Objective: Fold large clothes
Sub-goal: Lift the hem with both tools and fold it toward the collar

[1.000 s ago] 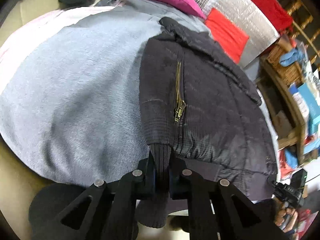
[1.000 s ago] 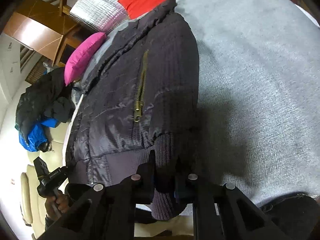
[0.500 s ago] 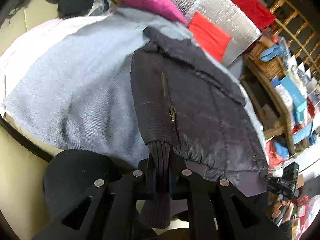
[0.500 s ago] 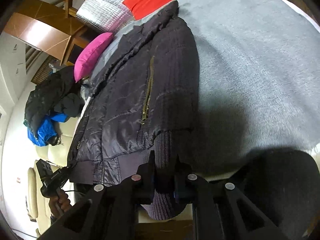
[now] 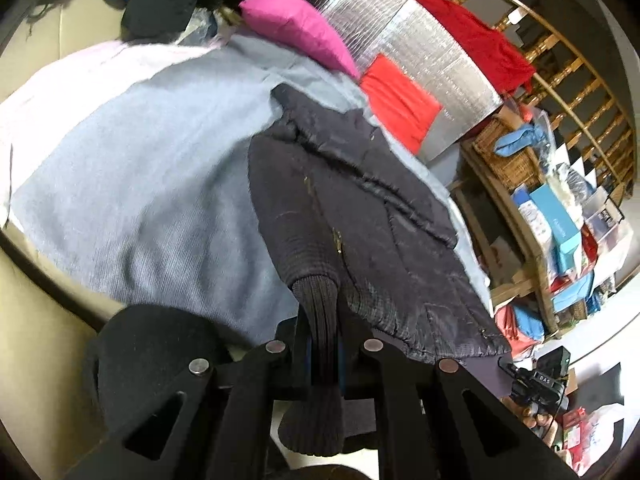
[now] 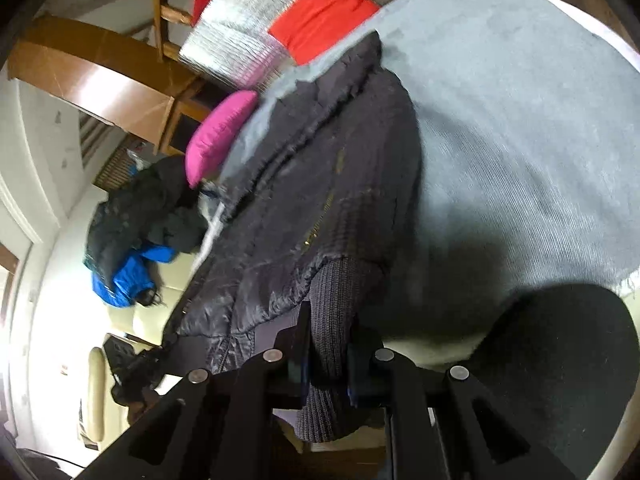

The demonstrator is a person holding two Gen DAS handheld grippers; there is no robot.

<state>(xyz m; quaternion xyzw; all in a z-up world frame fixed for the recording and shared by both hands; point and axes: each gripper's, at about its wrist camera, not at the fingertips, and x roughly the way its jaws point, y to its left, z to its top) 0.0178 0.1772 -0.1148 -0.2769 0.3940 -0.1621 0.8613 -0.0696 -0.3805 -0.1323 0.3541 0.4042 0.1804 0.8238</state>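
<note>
A black quilted jacket [image 5: 360, 216] with a brass zip lies on a grey blanket [image 5: 132, 184], collar at the far end. It also shows in the right wrist view [image 6: 304, 184] on the same blanket [image 6: 520, 152]. My left gripper [image 5: 323, 340] is shut on a ribbed knit sleeve cuff [image 5: 316, 320] at the jacket's near hem. My right gripper [image 6: 329, 344] is shut on the other ribbed cuff [image 6: 332, 304]. Both cuffs hang down past the jaws. The other gripper appears small at the hem's far corner [image 5: 538, 380], and in the right wrist view [image 6: 128, 364].
A pink cushion [image 5: 296, 28], a red cushion [image 5: 400, 100] and a silver foil pad [image 5: 416, 48] lie beyond the collar. Dark and blue clothes [image 6: 136, 232] are piled on a cream sofa. Cluttered wooden shelves [image 5: 540, 208] stand at right. A black round shape [image 5: 148, 348] sits below the blanket edge.
Both grippers have pulled back and up with the cuffs, drawing the jacket toward the blanket's near edge. The jacket looks smaller and more of the room shows.
</note>
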